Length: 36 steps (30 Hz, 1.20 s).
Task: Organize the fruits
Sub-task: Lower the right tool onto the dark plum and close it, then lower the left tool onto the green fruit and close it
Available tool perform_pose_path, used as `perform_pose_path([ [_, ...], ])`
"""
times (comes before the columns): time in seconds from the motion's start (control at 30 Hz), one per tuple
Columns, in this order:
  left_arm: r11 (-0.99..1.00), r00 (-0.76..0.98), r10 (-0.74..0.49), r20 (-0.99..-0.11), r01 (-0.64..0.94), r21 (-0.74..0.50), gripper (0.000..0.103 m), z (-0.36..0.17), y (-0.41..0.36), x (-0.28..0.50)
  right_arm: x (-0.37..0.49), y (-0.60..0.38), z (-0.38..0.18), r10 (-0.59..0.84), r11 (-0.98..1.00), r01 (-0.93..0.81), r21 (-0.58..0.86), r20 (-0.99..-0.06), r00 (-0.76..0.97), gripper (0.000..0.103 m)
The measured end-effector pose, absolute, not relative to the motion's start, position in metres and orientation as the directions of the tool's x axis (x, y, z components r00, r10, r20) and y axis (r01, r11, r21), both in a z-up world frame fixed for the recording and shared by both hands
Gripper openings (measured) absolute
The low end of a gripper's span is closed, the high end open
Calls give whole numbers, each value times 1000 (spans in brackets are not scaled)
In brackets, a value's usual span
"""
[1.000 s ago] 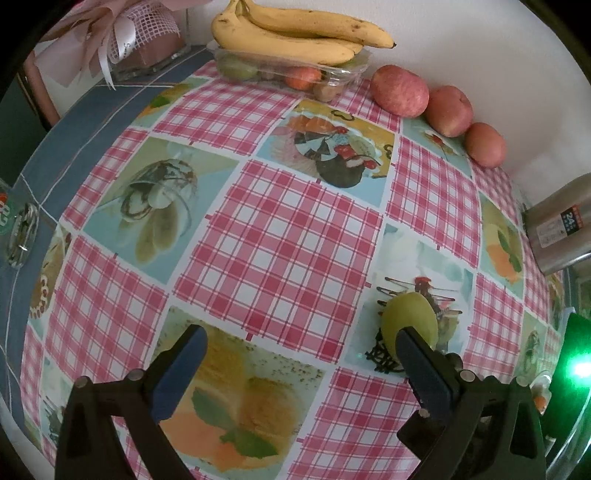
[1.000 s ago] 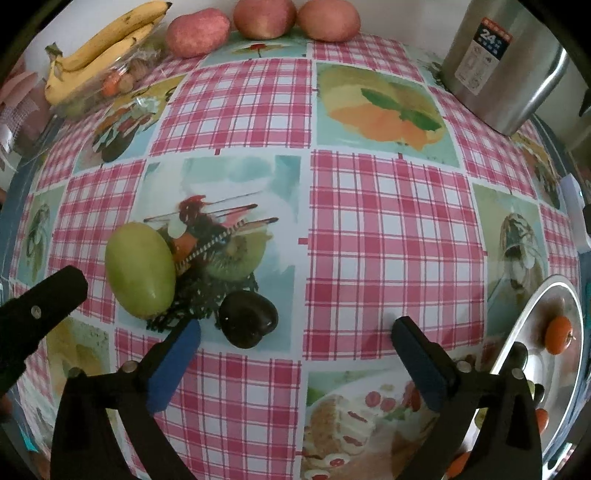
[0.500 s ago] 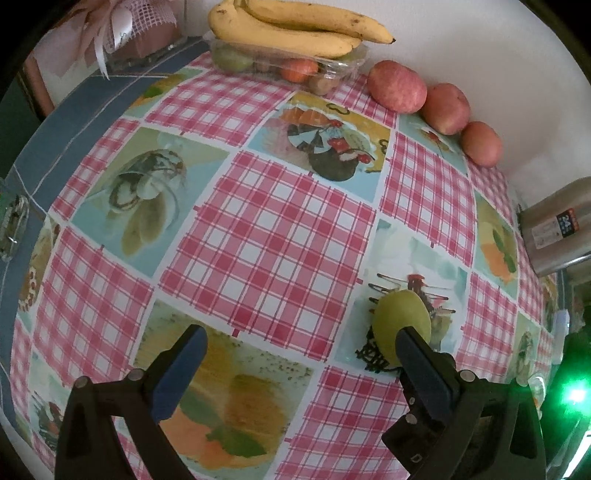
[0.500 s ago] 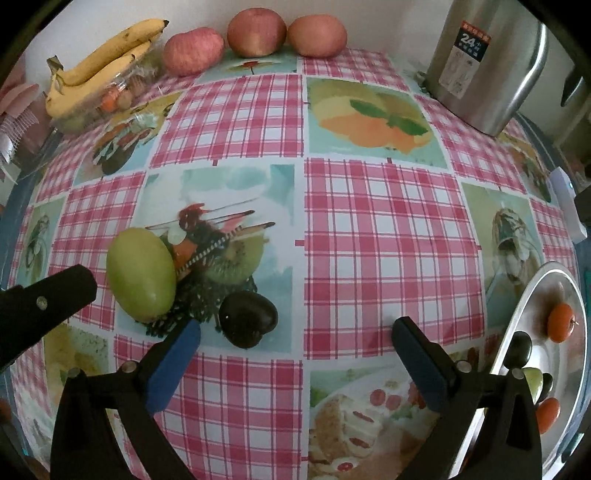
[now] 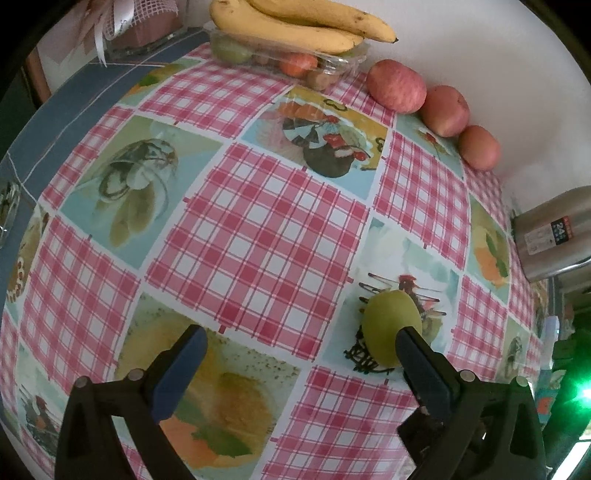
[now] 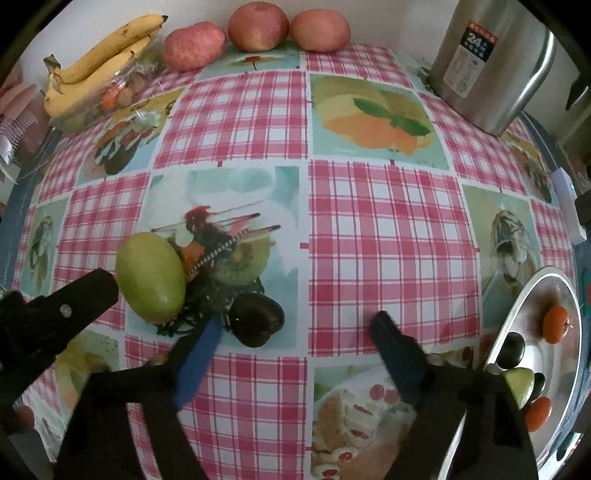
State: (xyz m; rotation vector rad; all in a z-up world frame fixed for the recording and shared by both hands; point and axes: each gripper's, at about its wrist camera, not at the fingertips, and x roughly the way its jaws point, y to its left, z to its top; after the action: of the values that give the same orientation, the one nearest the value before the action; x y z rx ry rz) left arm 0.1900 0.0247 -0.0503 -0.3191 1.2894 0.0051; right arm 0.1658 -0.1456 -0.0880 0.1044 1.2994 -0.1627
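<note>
Now, on the checked desk [image 6: 384,236]:
Left tongs [image 5: 301,354]: wide apart, holding nothing, low over the cloth; the right-hand finger [image 5: 424,360] overlaps the green mango [image 5: 389,325], which lies outside the gap.
Right tongs [image 6: 295,345]: apart and empty, narrower than half a second ago and blurred with motion, the left blue pad now drawn up just beside the dark plum [image 6: 256,319].
Change: the right view has dipped toward the plum over the last second; the left view has crept nearer the mango.
Green mango [image 6: 151,275]: on the cloth's kiwi print, just beside the plum; whether they touch cannot be told.
Silver tray [image 6: 554,280]: at the right edge, already carrying small orange, dark and green fruits.
Back row: bananas [image 5: 295,24] atop a clear punnet [image 5: 325,64], three apples [image 5: 397,90] against the wall, a steel canister [image 6: 487,62] near the corner.
Meaning: both loose fruits appear to be targeted at once; the plum looks the nearer catch, probably bound for the tray.
Risk: a round plum may roll off a one-sided nudge.
</note>
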Motion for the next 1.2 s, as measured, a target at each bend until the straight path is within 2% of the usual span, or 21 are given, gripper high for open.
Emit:
perform_pose_path([
  [0.03,957,284,-173,-943,-180,-230,103,-50,25,190,167,-146,-87,-58,985,174,-13,-964,261,63],
  [0.13,957,285,-176,-942,-175,-232,103,-49,24,190,168,-145,-85,-33,986,166,12,-963,268,51],
  [0.23,957,284,-178,-942,-172,-233,103,-48,23,190,167,-145,-81,-6,986,162,40,-963,269,41],
  [0.57,956,296,-207,-933,-142,-257,103,-47,16,192,163,-141,-80,22,982,175,75,-958,287,35],
  [0.67,955,302,-212,-929,-136,-263,103,-45,15,192,163,-143,-78,51,977,182,107,-956,289,27],
  [1.0,945,307,-246,-919,-133,-298,103,-47,11,194,158,-157,-56,75,967,208,149,-942,326,26],
  [1.1,943,301,-266,-916,-119,-312,101,-50,6,195,157,-165,-57,69,962,228,148,-944,322,26],
  [1.2,938,298,-291,-909,-99,-332,90,-53,-4,196,154,-179,-58,87,950,259,175,-944,317,26],
])
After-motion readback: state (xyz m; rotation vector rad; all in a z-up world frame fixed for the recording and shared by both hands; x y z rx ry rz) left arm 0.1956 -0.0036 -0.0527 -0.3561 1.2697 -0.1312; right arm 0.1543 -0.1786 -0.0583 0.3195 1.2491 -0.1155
